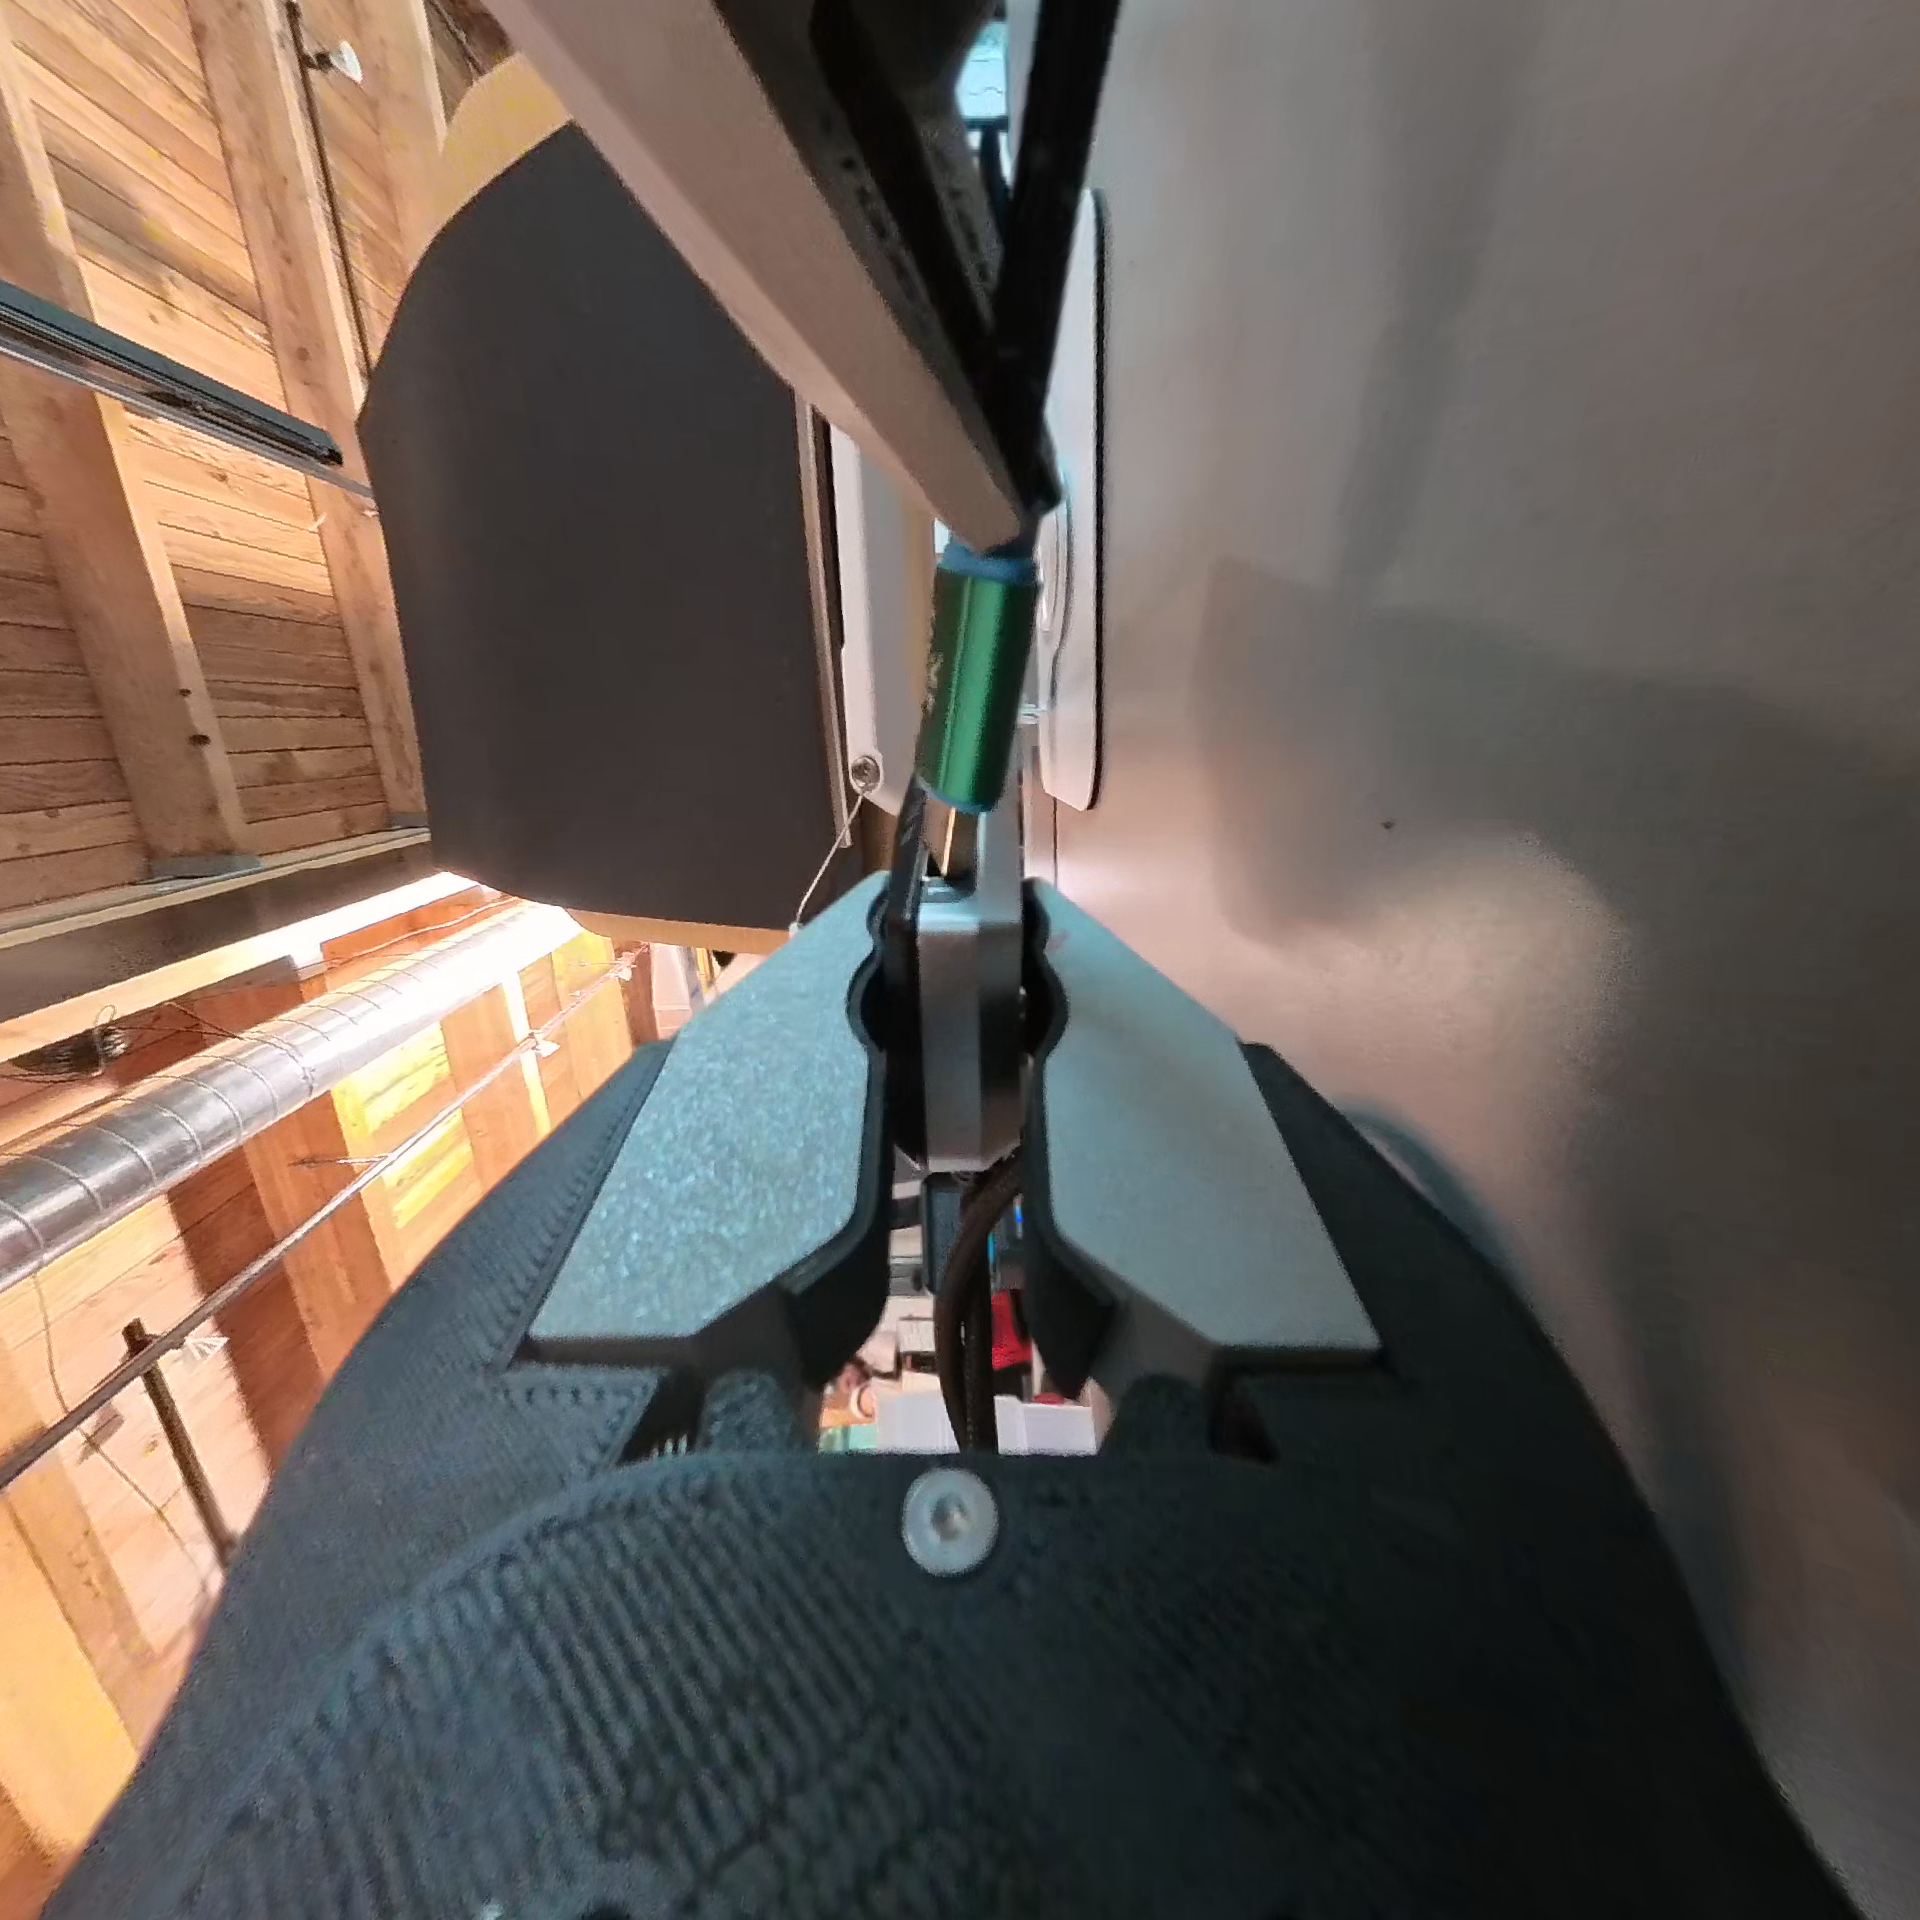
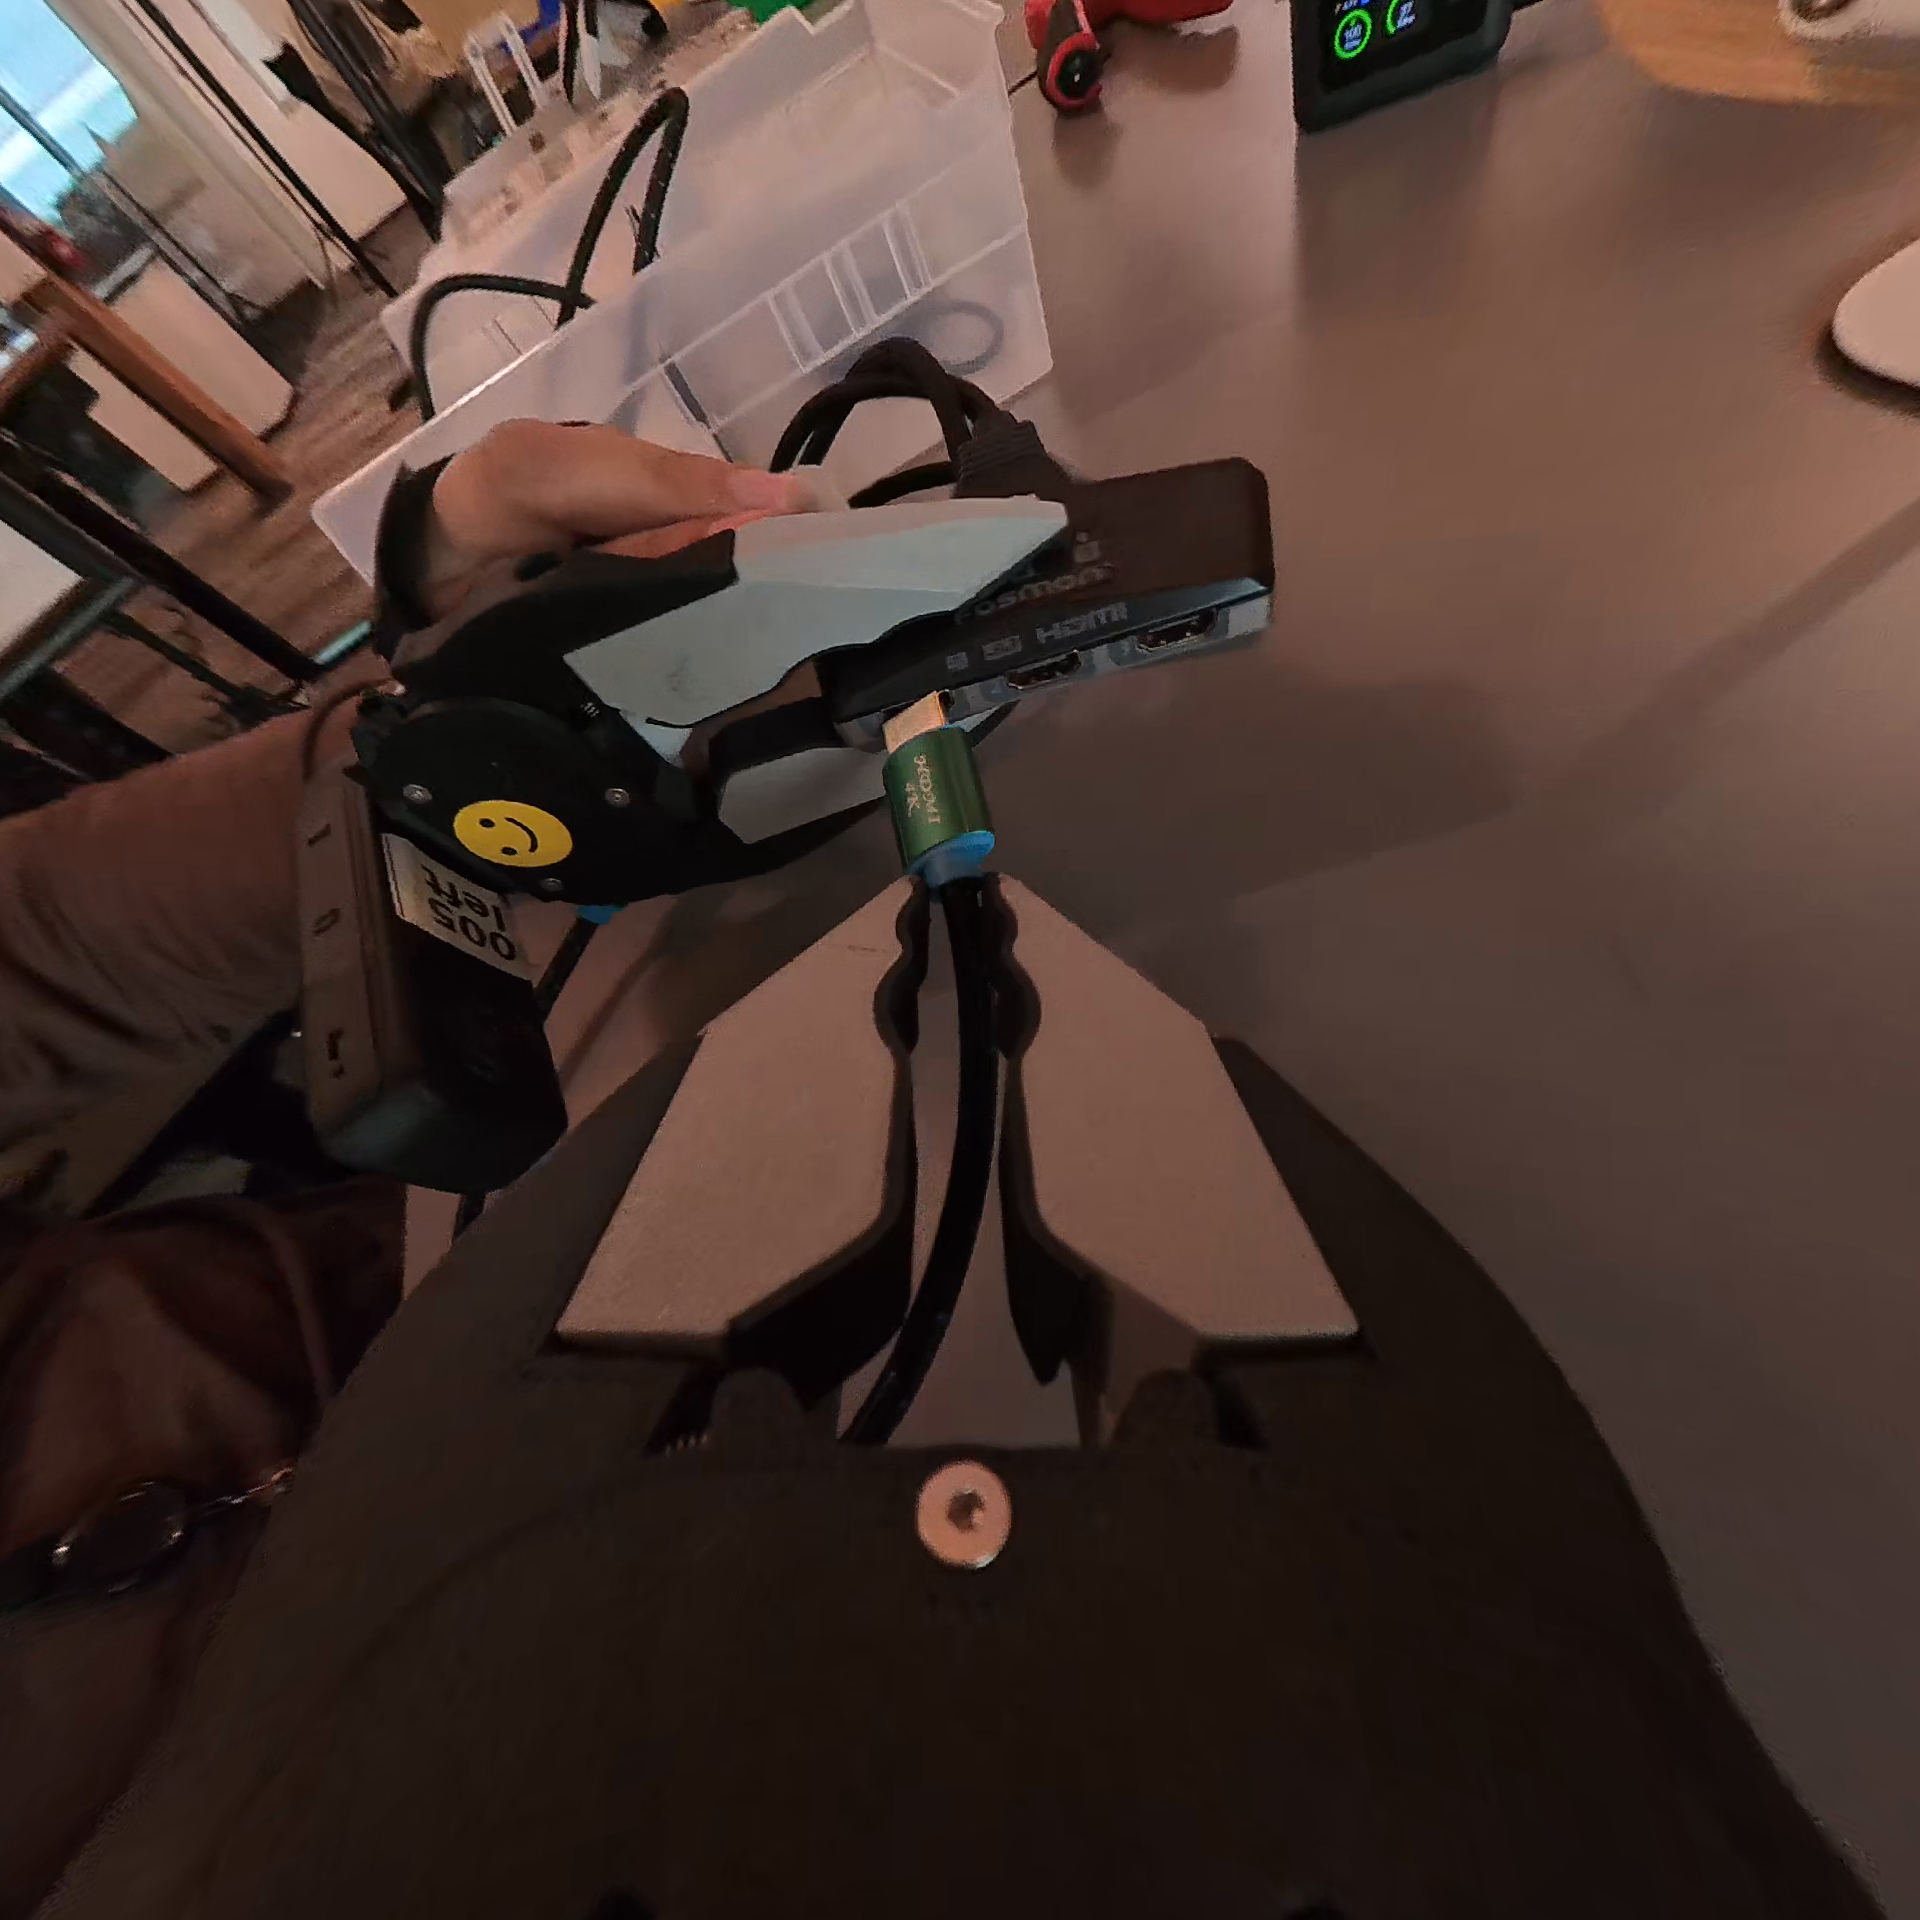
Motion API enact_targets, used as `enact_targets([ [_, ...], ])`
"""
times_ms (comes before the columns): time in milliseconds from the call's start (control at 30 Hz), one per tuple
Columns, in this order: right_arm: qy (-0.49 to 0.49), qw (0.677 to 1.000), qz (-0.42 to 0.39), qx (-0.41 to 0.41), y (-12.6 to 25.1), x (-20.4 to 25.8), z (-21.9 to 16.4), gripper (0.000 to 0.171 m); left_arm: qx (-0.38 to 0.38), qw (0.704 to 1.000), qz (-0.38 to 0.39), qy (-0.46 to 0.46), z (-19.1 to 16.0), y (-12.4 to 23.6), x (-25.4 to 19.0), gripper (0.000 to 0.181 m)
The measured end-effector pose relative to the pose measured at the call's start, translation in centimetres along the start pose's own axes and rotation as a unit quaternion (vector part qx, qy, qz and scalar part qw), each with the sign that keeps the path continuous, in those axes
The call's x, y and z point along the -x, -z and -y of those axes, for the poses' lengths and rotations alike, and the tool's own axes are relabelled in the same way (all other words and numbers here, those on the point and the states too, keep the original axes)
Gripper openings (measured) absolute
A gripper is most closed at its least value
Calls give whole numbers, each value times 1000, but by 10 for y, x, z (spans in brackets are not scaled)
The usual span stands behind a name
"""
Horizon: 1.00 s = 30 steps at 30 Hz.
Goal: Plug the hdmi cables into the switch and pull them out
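Green-sleeved plug [image 2: 935, 805], its cable pinched in our closed right claw [image 2: 961, 904], points its gold tip up and away at the leftmost port of the switch [image 2: 1122, 613], which our left claw [image 2: 935, 613] clamps above the surface [image 2: 1507, 520].

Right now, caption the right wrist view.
Right gripper pinches the black cable behind a green HDMI plug at the switch held by the left gripper.

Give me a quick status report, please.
Left gripper shut on switch. Right gripper shut on cable. Green plug at port, not seated. Nothing obstructing.
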State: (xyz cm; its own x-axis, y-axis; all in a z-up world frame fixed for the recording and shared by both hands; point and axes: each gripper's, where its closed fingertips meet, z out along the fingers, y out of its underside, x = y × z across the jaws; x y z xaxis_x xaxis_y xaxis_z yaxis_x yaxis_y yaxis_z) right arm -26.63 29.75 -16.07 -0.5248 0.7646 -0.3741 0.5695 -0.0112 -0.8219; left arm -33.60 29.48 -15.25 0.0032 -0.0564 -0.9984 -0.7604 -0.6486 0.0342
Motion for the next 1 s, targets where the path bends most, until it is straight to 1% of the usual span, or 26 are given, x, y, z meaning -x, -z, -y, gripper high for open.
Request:
enact_targets([
  [133, -32, 999, 22, -10, 1, 1, 1, 6, -4, 1000, 21, -7, 1, 2, 6, 19],
  [300, -81, 994, 74, -26, 2, 8, 4, 6, -12, 999, 52, -5, 2, 5, 18, 19],
  [600, -78, 995, 56, -16, 1, 4, 1, 7, -9, 999, 46, -19, 2, 3, 13, 19],
  [1000, -117, 989, 90, -14, 1, 7, -3, 7, -11, 998, 61, -30, 5, 4, 15, 19],
])
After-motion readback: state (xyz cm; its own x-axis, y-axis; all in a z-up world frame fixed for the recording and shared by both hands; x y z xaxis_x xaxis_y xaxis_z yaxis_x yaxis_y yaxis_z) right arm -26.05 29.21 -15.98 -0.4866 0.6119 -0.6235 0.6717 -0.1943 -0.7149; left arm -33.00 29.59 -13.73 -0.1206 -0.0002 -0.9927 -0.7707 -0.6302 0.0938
